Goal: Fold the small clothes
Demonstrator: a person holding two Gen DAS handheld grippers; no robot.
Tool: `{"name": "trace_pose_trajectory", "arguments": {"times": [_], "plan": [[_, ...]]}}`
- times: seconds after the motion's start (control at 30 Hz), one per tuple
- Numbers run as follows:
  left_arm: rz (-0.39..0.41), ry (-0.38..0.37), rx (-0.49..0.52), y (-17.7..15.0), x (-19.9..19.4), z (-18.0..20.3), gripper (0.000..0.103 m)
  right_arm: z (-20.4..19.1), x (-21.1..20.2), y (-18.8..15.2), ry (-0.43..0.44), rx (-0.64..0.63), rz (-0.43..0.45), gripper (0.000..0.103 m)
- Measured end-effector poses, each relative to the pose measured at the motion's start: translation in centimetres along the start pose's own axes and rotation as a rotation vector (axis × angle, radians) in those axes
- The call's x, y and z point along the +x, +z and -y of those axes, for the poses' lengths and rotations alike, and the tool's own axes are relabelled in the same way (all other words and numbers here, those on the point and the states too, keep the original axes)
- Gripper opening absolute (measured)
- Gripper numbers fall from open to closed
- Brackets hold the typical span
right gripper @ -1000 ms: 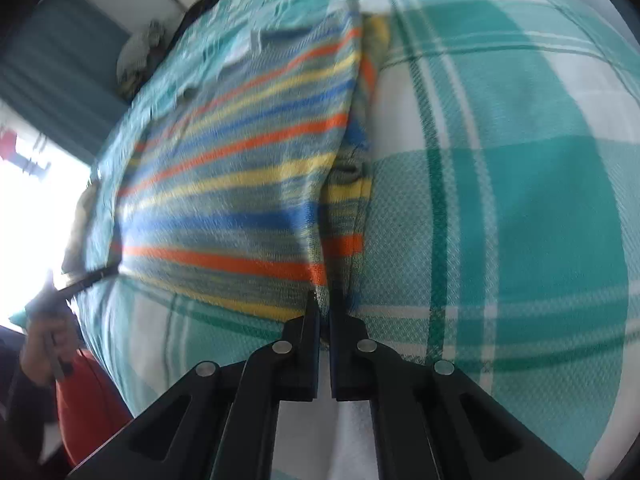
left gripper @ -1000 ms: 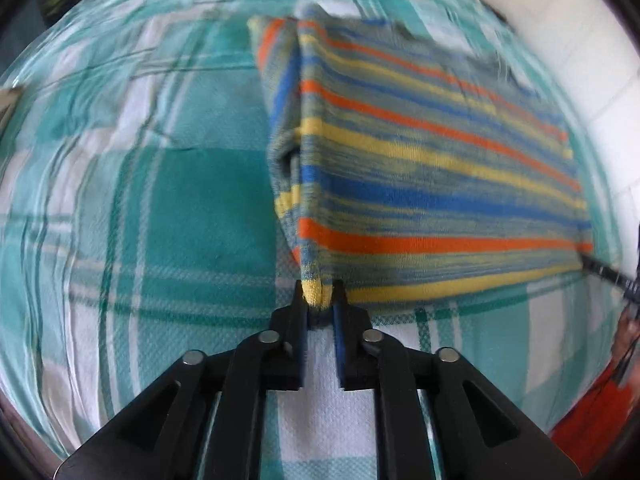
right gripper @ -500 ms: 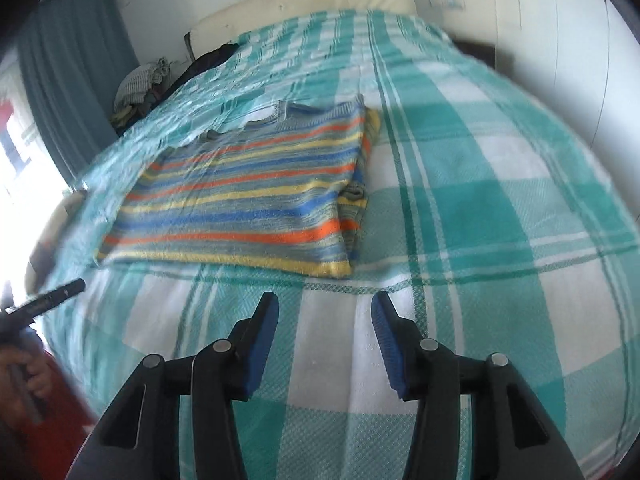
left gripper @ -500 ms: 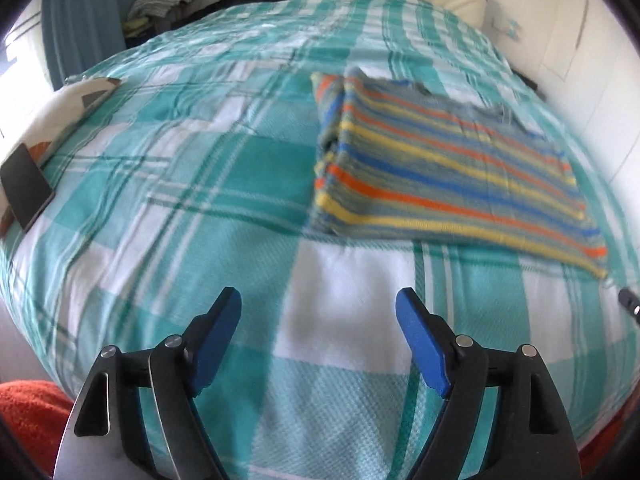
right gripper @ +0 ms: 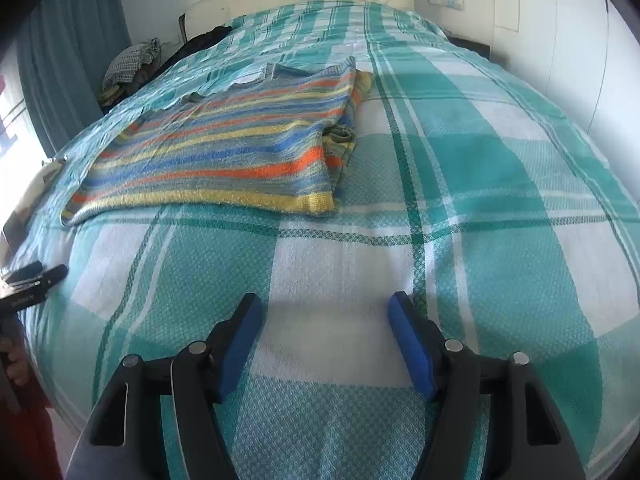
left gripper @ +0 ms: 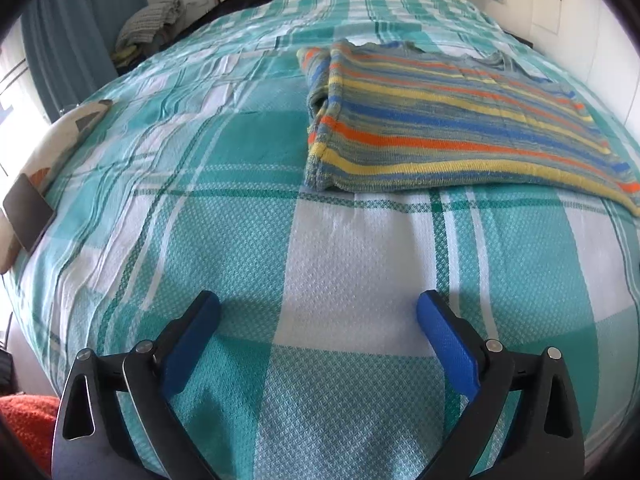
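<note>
Sweater (left gripper: pixel 452 120) lying part-folded, upper right of left view, upper left of right view. Left gripper (left gripper: pixel 318 336) and right gripper (right gripper: pixel 326 340) wide apart, empty. Likely between folds; next needs regrasping an edge.

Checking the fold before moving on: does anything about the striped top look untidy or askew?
Mostly neat. The striped top lies flat on the bedspread, but at its right edge an under layer bunches out past the top layer.
</note>
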State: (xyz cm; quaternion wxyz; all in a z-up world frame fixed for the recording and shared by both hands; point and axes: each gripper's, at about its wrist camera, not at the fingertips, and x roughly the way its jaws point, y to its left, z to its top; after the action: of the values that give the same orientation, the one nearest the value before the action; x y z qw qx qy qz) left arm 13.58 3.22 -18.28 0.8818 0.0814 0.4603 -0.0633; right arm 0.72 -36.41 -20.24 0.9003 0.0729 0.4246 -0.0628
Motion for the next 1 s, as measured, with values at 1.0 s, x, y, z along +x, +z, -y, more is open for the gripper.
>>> {"name": "trace_pose_trajectory", "arguments": {"times": [1.0], "plan": [[0.000,0.009,0.009,-0.13,0.17,0.20,0.100,-0.22,0.03,-0.19,0.000,-0.018,0.002,0.068]]}}
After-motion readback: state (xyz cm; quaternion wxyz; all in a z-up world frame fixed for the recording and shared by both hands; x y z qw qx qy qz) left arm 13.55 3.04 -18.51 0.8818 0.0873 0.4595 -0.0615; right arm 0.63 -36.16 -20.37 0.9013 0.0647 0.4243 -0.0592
